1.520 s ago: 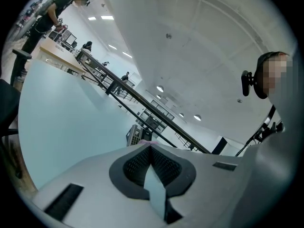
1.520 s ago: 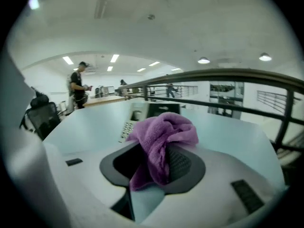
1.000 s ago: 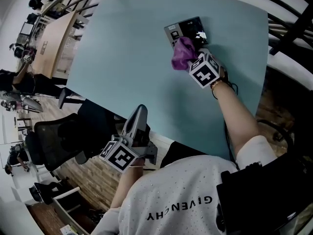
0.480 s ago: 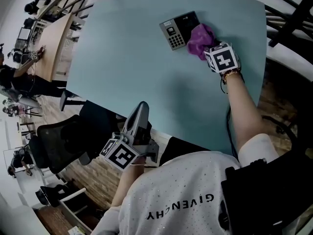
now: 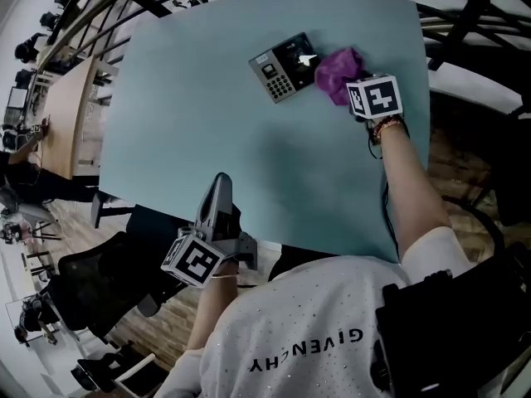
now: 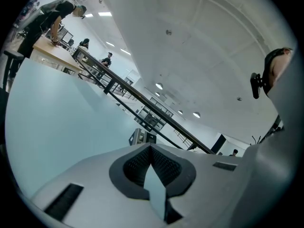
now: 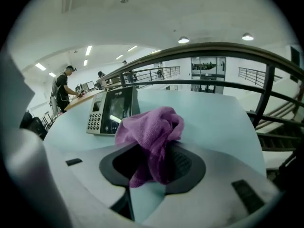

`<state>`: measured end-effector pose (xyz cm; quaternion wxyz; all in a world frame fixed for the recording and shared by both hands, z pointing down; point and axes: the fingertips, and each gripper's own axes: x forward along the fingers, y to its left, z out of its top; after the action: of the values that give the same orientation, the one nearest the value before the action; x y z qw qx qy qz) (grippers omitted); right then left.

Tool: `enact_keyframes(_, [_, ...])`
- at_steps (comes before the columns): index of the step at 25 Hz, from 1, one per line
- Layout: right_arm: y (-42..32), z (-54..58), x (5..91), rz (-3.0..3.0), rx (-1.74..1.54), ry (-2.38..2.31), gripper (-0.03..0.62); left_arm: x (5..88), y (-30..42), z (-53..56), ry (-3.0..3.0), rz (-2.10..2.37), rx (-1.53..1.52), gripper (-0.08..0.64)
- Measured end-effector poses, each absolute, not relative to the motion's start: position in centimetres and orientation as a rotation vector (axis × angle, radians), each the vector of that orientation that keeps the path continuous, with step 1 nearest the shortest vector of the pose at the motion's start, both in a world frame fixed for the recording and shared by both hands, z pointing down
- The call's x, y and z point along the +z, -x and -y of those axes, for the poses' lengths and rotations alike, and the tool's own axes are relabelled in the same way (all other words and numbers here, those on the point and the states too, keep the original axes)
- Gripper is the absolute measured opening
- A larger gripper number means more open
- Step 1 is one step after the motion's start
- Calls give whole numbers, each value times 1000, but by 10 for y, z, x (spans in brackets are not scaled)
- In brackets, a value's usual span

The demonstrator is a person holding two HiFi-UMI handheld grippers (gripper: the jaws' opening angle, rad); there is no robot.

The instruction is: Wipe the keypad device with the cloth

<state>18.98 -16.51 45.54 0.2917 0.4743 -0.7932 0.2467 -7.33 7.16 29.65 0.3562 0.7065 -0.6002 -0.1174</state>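
The right gripper [image 5: 347, 85] is squeezed shut on the purple cloth [image 5: 336, 69]. In the right gripper view the cloth [image 7: 152, 132] is bunched up between the two jaws, and a fat wad of it sticks out past the tips.

The keypad device [image 5: 282, 63] lies flat on the blue tabletop [image 5: 232, 139], close to the far edge and a bit toward the far right corner. Its buttons are at the end nearer the person, and a small bright spot shines on its dark screen.

A second ago the cloth was lying over the near end of the device and hid part of it. Half a second ago it had slid off to the right side. Now it is still at that right side, right up against the device (I cannot tell if it really touches), and all of the device's top shows.

The left gripper [image 5: 218, 186] has stayed where it was, low down past the near edge of the tabletop, not over it. Its jaws are pressed together at the tips with nothing between them, as the left gripper view [image 6: 151, 148] shows.

Far off behind the device, a person [image 7: 61, 91] stands at a wooden desk [image 7: 80, 99].
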Motion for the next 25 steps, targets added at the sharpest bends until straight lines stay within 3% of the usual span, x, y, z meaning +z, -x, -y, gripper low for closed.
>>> enact_keyframes(9, [-182,216,406,2034,696,-1603,149,297,88,7,-2237,1256,-152,0])
enact_keyframes(25, [-124,263,402,1899,617,-1665,149,358,181,75,-2143,1073,-191,-1])
